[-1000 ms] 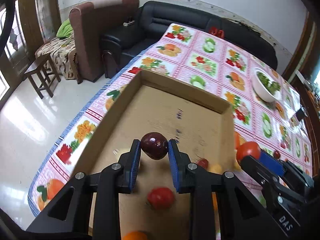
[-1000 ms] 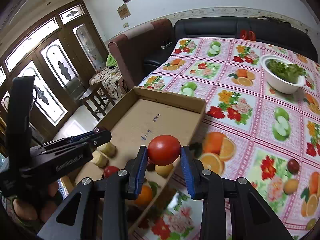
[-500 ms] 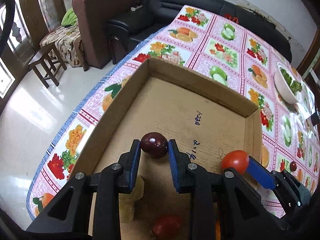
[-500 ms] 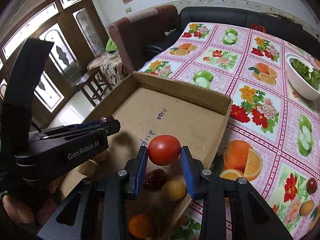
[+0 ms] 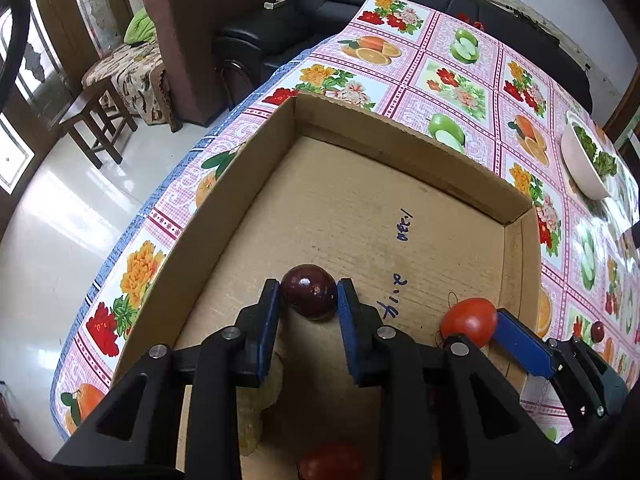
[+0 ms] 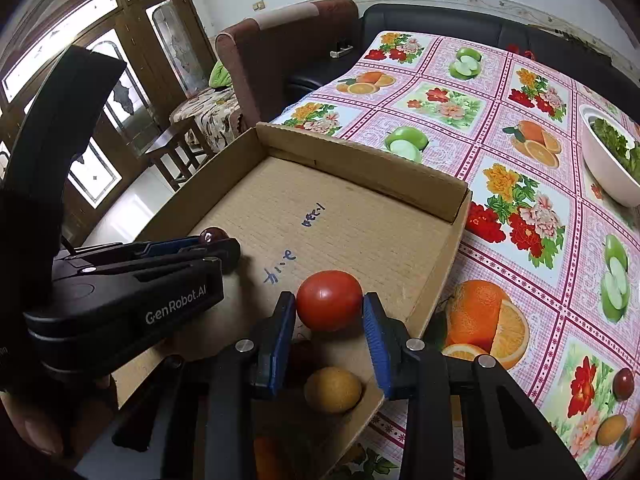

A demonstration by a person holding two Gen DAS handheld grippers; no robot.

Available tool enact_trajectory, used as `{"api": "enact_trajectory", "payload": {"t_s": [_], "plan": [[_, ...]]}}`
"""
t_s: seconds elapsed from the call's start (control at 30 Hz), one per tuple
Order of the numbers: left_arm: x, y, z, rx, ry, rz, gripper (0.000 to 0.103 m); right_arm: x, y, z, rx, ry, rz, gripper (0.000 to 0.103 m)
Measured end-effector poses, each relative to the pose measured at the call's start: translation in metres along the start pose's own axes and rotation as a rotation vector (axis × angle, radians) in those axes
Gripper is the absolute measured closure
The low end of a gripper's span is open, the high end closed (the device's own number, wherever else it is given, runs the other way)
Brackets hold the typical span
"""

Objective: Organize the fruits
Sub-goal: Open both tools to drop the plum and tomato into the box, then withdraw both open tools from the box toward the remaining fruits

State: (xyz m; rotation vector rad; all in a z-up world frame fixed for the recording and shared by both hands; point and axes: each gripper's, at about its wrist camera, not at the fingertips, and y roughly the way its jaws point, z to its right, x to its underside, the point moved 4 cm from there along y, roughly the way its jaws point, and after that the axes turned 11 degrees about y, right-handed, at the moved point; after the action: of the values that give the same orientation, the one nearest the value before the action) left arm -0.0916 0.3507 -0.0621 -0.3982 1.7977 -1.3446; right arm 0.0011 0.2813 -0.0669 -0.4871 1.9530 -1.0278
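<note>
My left gripper (image 5: 309, 298) is shut on a dark red plum (image 5: 309, 297) low over the floor of the cardboard box (image 5: 400, 148). My right gripper (image 6: 329, 307) is shut on a red tomato (image 6: 329, 300) over the box's near right part (image 6: 360, 168). The tomato also shows in the left wrist view (image 5: 469, 321), right of the plum. The plum shows in the right wrist view (image 6: 213, 234) at the tip of the left gripper. A yellow fruit (image 6: 333, 389) and a dark fruit lie in the box below the tomato. A red fruit (image 5: 336, 460) lies under the left gripper.
A white bowl of greens (image 6: 608, 160) stands at the table's far right. A small plum (image 6: 623, 383) and a yellow fruit (image 6: 611, 429) lie on the flowered tablecloth right of the box. Sofas and a wooden stool stand beyond the table's left edge.
Both grippers have moved forward and lower over the box, each still holding its fruit. The fruits lying in the box have slid toward the bottom of the views.
</note>
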Motion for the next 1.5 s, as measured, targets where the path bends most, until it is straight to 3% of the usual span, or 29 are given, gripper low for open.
{"api": "enact_trajectory", "payload": {"t_s": [0.3,0.4,0.7,0.83,0.97,1.2,1.5], "plan": [[0.006,-0.009,-0.006,0.043,-0.036,-0.002,0.076,0.004,-0.009,-0.002,0.013,-0.015,0.015,0.065],[0.008,-0.016,-0.007,0.056,-0.048,0.012,0.073,0.004,-0.014,-0.002,0.014,-0.013,0.024,0.058],[0.024,-0.054,-0.008,0.049,-0.094,0.106,0.069,0.015,-0.048,0.002,-0.017,0.01,0.063,0.056],[0.04,-0.07,0.003,0.05,-0.105,0.146,0.059,0.027,-0.078,0.013,-0.046,0.037,0.108,0.052],[0.052,-0.079,0.023,0.052,-0.066,0.155,0.059,0.039,-0.106,0.033,-0.041,0.073,0.141,0.051],[0.068,-0.086,0.069,0.168,0.024,0.131,0.055,0.067,-0.146,0.084,-0.012,0.164,0.184,0.051],[0.084,-0.09,0.118,0.202,0.116,0.108,0.054,0.107,-0.177,0.161,0.058,0.324,0.204,0.05]]}}
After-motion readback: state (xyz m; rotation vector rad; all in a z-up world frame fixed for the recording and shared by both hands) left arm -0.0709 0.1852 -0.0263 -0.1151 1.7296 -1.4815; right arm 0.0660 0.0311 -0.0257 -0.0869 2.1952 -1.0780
